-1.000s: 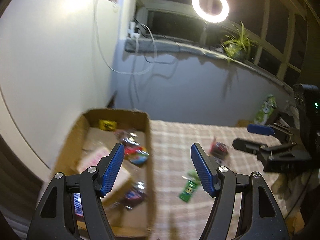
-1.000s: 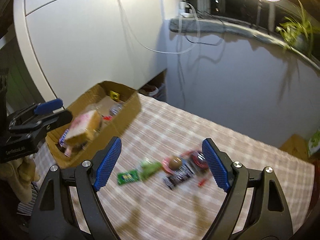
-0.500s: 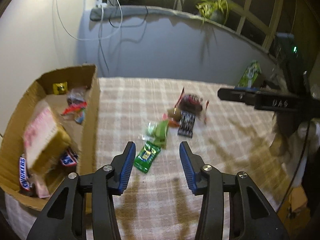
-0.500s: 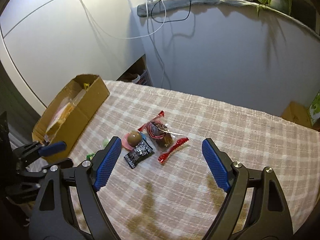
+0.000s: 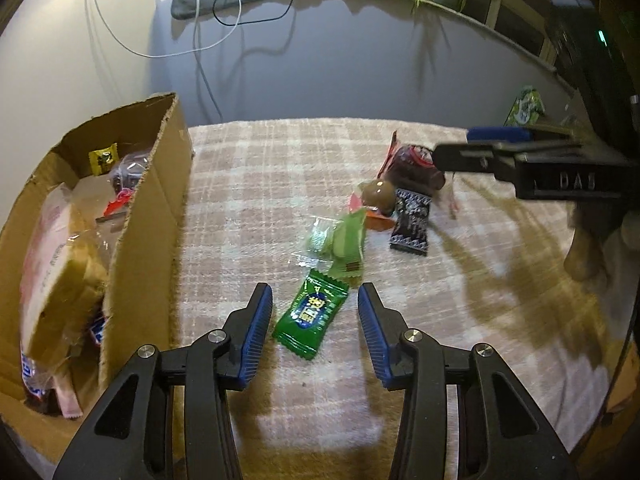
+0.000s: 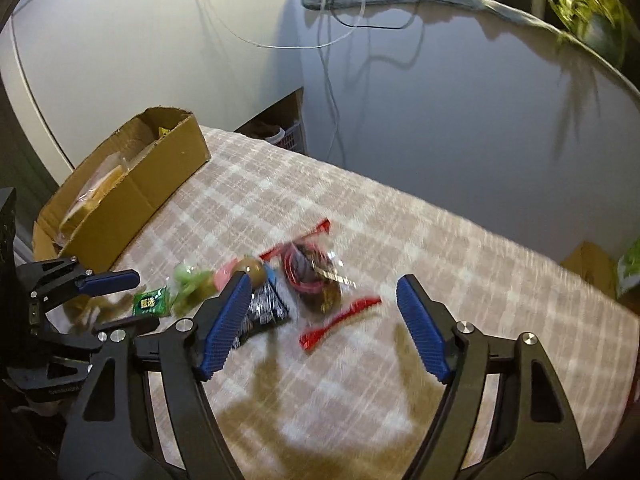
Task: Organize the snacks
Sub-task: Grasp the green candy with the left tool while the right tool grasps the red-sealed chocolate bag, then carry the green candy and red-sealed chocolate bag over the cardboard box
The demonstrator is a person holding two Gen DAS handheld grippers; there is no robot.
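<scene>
A dark green candy packet (image 5: 311, 315) lies on the checked cloth between the open fingers of my left gripper (image 5: 316, 322); it also shows in the right wrist view (image 6: 150, 302). Beyond it lie a pale green wrapper (image 5: 340, 238), a black packet (image 5: 410, 222), a brown ball sweet (image 5: 378, 194) and a clear bag with red trim (image 5: 414, 164). My right gripper (image 6: 324, 324) is open and empty, just above the clear bag (image 6: 316, 276) and a red strip (image 6: 340, 320). A cardboard box (image 5: 148, 216) at left holds several snacks.
The checked cloth (image 5: 280, 152) covers the table, which ends at a grey wall behind. The box (image 6: 132, 188) stands at the table's left edge. A green bag (image 5: 524, 106) sits at the far right. Cables hang on the wall.
My left gripper swung from over the box to the loose snacks, narrowed, and now brackets the dark green packet. My right gripper moved down and closer to the clear bag.
</scene>
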